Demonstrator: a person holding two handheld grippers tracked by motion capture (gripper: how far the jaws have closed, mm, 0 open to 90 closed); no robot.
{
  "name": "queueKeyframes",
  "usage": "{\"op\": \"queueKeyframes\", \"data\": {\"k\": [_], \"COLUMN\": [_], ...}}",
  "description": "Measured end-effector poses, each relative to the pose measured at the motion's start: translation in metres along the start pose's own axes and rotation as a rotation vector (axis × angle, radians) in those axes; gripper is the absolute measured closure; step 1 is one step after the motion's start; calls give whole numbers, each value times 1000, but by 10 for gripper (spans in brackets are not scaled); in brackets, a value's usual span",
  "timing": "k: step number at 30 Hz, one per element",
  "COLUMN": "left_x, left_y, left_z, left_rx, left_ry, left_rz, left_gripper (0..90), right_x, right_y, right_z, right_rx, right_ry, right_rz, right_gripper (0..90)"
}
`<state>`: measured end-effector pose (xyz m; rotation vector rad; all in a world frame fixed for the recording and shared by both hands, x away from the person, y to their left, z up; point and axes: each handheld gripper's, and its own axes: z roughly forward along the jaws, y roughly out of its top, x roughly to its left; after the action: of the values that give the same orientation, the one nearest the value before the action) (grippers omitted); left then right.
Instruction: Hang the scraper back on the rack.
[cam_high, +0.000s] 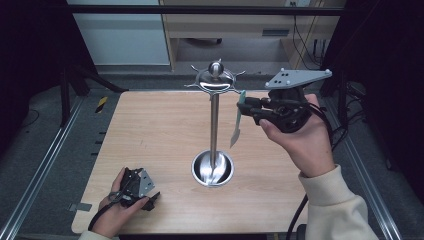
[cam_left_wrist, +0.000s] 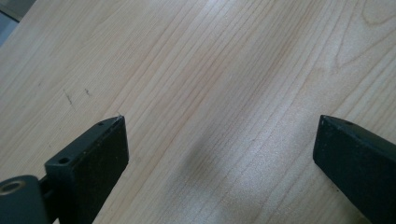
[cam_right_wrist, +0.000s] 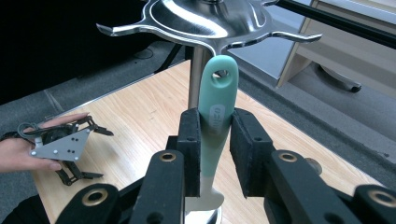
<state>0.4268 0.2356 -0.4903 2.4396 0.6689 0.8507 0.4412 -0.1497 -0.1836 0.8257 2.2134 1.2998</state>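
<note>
Jaws of the right tool (cam_right_wrist: 214, 140) clamp the green handle of a knife (cam_right_wrist: 215, 109), held upright just under a hook of the steel stand (cam_high: 214, 125). Left tool (cam_high: 134, 187) rests wide open on the desk (cam_high: 150, 130), well apart.

A mint-green handle (cam_right_wrist: 218, 105) is seen on the utensil, its blade (cam_high: 235, 131) pale and silvery. The hanging stand (cam_high: 214, 125) is finished in polished, mirror-bright steel. The tabletop (cam_high: 160, 135) is shown in light wood with fine streaked grain (a few darker marks included). The tongs (cam_right_wrist: 217, 140) are matt black, with brass-coloured rivets; a cream sleeve (cam_high: 335, 210) is worn.
</note>
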Motion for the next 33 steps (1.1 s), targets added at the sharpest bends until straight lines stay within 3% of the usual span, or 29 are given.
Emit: {"op": "queueKeyframes", "data": {"k": [33], "left_x": [0], "left_y": [0], "left_z": [0], "left_rx": [1], "left_ry": [-3], "left_rz": [2], "left_gripper": [31], "right_x": [-1], "right_y": [4], "right_z": [14], "right_rx": [12], "right_ry": [13], "right_rz": [11], "right_gripper": [743]}}
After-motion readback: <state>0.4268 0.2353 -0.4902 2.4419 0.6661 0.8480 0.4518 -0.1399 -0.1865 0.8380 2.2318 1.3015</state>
